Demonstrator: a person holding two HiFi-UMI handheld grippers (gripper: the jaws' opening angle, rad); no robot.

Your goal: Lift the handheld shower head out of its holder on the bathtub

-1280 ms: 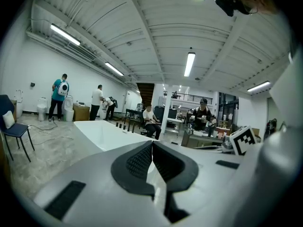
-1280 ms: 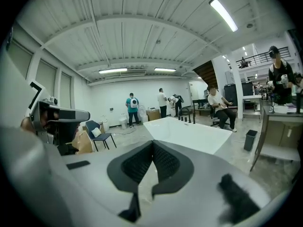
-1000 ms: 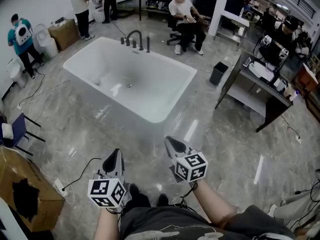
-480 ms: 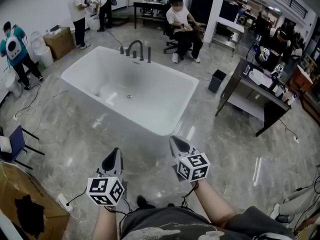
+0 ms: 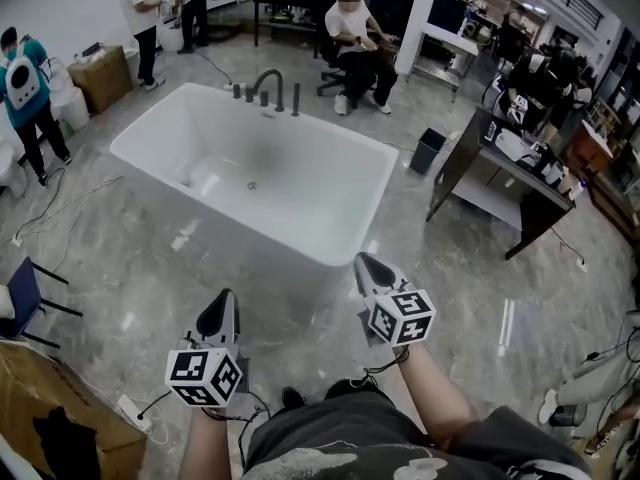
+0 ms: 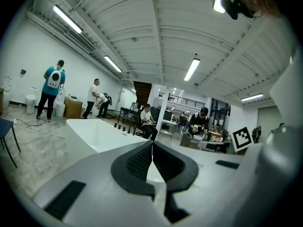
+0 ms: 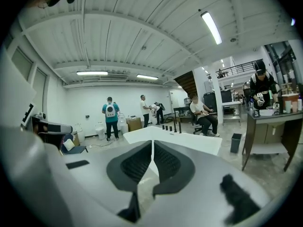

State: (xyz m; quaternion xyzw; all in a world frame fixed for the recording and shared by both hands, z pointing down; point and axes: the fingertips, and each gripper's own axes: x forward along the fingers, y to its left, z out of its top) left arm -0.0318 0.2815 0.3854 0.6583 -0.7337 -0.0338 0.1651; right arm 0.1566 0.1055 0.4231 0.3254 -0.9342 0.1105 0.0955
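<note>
both grippers closed and empty, short of the bathtub (image 5: 330, 183)

On the far rim of the bathtub (image 5: 300, 193), the dark fittings (image 5: 266, 88) are too small in every view to tell shower head from tap or holder. The left tongs (image 6: 152, 144) and right tongs (image 7: 152, 144) cover the tub's near end in their own views. A cardboard box (image 5: 60, 433) runs off the head view's bottom edge.
</note>
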